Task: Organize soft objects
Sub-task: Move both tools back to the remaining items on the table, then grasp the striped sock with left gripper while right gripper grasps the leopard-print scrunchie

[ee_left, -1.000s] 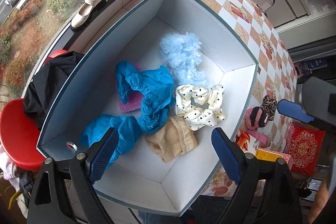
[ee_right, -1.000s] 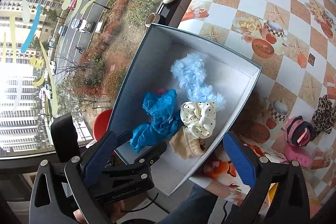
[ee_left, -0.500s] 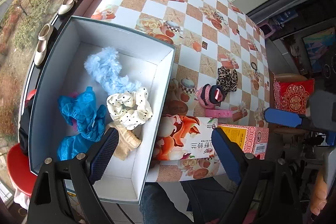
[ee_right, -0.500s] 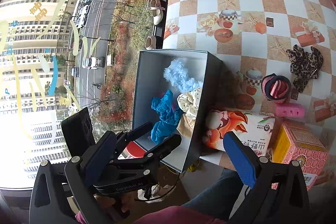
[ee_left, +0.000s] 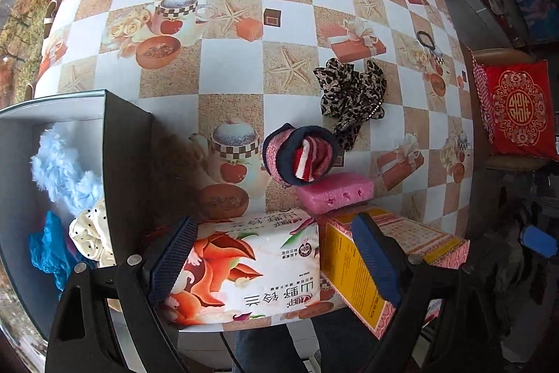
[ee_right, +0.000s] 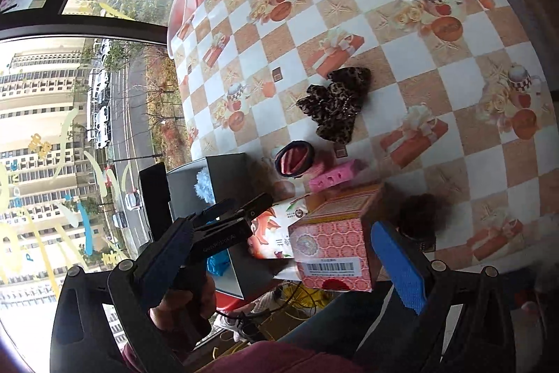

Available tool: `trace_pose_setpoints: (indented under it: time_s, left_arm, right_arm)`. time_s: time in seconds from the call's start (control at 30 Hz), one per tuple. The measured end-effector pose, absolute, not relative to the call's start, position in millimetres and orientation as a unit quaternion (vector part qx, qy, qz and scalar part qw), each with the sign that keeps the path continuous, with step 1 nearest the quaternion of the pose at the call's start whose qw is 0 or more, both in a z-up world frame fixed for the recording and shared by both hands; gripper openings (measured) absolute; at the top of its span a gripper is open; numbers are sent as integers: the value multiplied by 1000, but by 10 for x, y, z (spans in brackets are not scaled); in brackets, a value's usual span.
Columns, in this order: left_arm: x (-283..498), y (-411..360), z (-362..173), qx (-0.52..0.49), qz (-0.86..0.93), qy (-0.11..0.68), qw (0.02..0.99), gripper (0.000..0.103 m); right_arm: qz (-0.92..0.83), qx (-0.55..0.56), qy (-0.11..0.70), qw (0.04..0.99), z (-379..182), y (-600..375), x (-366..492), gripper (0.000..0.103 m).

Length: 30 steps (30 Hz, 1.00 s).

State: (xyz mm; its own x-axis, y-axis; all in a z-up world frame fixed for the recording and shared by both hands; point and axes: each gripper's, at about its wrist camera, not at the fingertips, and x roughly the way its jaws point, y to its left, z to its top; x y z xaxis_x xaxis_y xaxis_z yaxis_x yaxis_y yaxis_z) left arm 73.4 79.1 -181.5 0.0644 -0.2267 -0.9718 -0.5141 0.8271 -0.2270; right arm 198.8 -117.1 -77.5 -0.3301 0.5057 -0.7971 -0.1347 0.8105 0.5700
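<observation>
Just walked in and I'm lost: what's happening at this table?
A person holding a gripper in each hand is sorting soft items into the grey box at the table's edge. A fluffy blue scrunchie, a polka-dot scrunchie and blue fabric already lie inside. Both the left gripper and right gripper have jaws open and empty. Still out on the tablecloth are the leopard scrunchie, the rolled pink sock and the pink sponge.

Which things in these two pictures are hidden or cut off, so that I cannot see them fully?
- Box contents: left wrist view, the dark wall and picture edge cut them off.
- Tissue pack: right wrist view, mostly behind the pink carton.
- Dark fuzzy lump: right wrist view, blurred, unidentifiable.
</observation>
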Motion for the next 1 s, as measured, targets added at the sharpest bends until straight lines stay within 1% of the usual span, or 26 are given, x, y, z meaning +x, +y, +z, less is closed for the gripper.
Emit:
trace_pose_setpoints:
  time_s: [0.17,0.3,0.47,0.63,0.67,0.7,0.73,0.77,0.8,0.83,0.87,0.9,1.0]
  left_arm:
    - [1029,726,-2142,-286,106,699,647,92]
    - [1128,718,-2375,-291,112,719,621,92]
    - [1195,741,-2533,-293,120,730,606,92]
    - [1245,771,-2642,-285,128,739,598,91]
    - [1250,774,-2650,-284,128,738,598,88]
    - [1254,774,-2653,-283,128,738,600,80]
    - [1253,773,-2658,-282,127,738,600,77]
    - [1251,769,-2662,-280,126,737,602,68]
    - [1245,766,-2664,-278,125,737,603,57]
    - [1235,761,-2669,-276,123,737,605,51]
    - [1227,752,-2665,-273,123,737,606,41]
    - [1207,760,-2660,-271,125,735,609,33]
    - [1153,798,-2647,-265,149,727,616,32]
  right_arm:
    - [247,119,775,570,-1043,-1524,2136,102]
    - [231,85,782,573,-1296,-1666,2172,102]
    - [216,94,803,548,-1643,-1807,2151,102]
    - [224,78,809,537,-1789,-1713,2188,102]
    - [228,70,809,538,-1804,-1669,2206,102]
    - [232,61,809,537,-1825,-1622,2227,102]
    - [236,53,808,537,-1848,-1570,2250,102]
    - [239,46,808,537,-1871,-1512,2274,102]
    - [243,40,808,536,-1896,-1454,2302,102]
    - [246,33,807,536,-1917,-1391,2328,102]
    - [250,25,805,537,-1939,-1323,2358,102]
    - [253,14,803,540,-1965,-1244,2384,102]
    - [270,-25,794,545,-2041,-974,2455,102]
